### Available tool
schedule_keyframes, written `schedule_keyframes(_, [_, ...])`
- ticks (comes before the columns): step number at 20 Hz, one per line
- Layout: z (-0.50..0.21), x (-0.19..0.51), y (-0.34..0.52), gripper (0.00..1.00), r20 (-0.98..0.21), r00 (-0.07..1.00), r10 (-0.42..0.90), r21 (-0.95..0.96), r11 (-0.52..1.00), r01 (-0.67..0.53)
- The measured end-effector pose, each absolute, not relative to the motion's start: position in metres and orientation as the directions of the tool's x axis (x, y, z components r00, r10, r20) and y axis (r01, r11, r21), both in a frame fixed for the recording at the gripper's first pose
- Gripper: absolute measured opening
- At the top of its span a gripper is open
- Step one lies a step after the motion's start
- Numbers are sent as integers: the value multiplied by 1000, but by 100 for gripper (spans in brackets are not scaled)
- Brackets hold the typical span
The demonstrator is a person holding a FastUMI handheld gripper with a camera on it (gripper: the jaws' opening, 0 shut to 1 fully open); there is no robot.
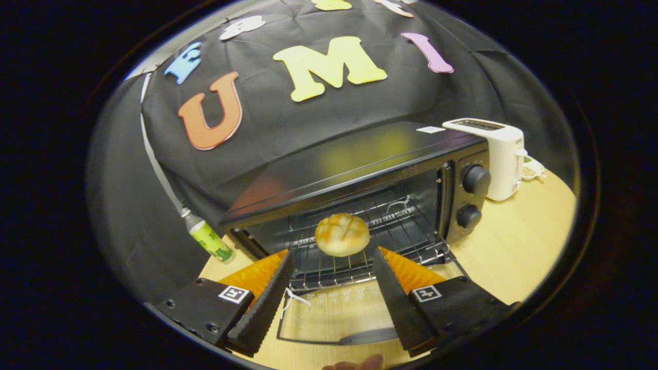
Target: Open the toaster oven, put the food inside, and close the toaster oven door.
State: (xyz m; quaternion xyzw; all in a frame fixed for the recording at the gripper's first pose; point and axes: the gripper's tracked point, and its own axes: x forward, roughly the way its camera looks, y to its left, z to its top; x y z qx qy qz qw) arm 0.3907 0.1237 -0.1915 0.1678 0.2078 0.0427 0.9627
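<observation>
One bun (342, 235) sits on the toaster oven (360, 174) rack, mid-frame, just beyond the spread, empty hand-held gripper (331, 267); door (329, 318) down.

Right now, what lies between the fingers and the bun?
Nothing: in the gripper view the open fingers flank the bun, which sits on the oven's wire rack above the lowered door.

Count: one toaster oven (360, 169), one bun (342, 235), one white pop-up toaster (496, 154), one green bottle (208, 239), two oven knobs (475, 180).
</observation>
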Motion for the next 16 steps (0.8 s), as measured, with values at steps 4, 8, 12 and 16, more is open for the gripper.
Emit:
schedule_keyframes(4, [-176, 326, 116, 99, -357, 913, 197, 293, 952, -91])
schedule_keyframes(8, [-191, 277, 102, 100, -379, 902, 207, 212, 968, -133])
schedule_keyframes(12, [-225, 254, 93, 100, -418, 887, 197, 140, 979, -151])
schedule_keyframes(16, [-264, 250, 95, 100, -481, 854, 196, 132, 980, -151])
